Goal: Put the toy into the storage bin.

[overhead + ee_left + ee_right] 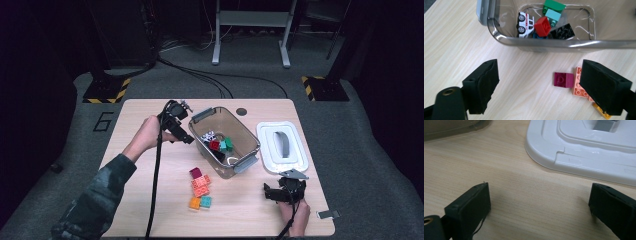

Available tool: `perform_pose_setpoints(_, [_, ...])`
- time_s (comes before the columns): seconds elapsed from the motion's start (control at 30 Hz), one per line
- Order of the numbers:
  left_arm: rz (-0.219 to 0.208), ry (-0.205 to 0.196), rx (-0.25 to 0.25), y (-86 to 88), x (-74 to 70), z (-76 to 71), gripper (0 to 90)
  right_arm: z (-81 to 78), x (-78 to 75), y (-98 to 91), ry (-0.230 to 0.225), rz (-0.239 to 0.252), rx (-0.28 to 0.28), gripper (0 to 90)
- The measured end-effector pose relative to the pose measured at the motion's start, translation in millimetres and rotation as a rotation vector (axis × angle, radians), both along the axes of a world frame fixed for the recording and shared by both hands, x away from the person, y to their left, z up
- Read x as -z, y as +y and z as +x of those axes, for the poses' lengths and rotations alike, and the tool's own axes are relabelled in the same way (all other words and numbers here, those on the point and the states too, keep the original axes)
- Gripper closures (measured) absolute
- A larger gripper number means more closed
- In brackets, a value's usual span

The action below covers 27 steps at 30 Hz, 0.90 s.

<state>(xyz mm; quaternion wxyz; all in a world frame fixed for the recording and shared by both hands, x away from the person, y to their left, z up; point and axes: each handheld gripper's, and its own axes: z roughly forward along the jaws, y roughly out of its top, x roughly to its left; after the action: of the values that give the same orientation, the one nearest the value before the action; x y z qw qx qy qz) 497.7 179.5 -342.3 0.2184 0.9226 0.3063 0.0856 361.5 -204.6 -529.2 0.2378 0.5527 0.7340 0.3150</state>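
Note:
A clear plastic bin (248, 138) stands mid-table. Inside it lie a white toy car (525, 22), a red brick (543, 26), a green brick (553, 5), a teal brick (552, 15) and a black brick (562, 31). My left gripper (185, 136) hovers just left of the bin, open, with nothing between its jaws (539, 85). Below it on the table are a maroon brick (562, 79), a salmon brick (577, 86) and an orange brick (600, 111). My right gripper (275, 192) rests open near the front right (539, 207), close to the white lid (584, 150).
Loose bricks (200, 187) cluster in front of the bin, with a teal one (205, 201) nearest the front edge. The white lid (282, 146) lies right of the bin. A dark round disc (241, 111) sits at the back and a small metal clip (327, 214) at the front right corner.

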Motion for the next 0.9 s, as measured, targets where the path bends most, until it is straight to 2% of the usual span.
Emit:
perform_pose_setpoints(0.17, [-0.036, -0.03, 0.006, 17.7, 14.0, -18.9, 14.2, 0.0, 0.0, 0.0, 0.0, 0.0, 0.0, 3.0])
perform_pose_setpoints(0.23, [-0.053, -0.029, 0.004, 23.4, 19.8, -24.9, 13.5, 0.0, 0.0, 0.0, 0.0, 0.0, 0.0, 3.0])
perform_pose_setpoints(0.4, [-0.104, -0.056, -0.017, 33.0, 36.6, -38.9, 12.5, 0.0, 0.0, 0.0, 0.0, 0.0, 0.0, 3.0])
perform_pose_setpoints(0.53, [-0.121, -0.062, -0.03, 33.8, 53.7, -45.3, 12.5, 0.0, 0.0, 0.1, 0.0, 0.001, 0.001, 3.0])
perform_pose_setpoints(0.77, [-0.149, -0.037, -0.049, 28.4, 93.2, -49.8, 12.0, 0.0, 0.0, 0.0, 0.0, 0.0, 0.001, 3.0])
perform_pose_setpoints(0.9, [-0.172, -0.01, -0.065, 25.2, 109.2, -49.3, 12.1, -0.1, 0.0, 0.0, 0.0, 0.0, 0.001, 3.0])
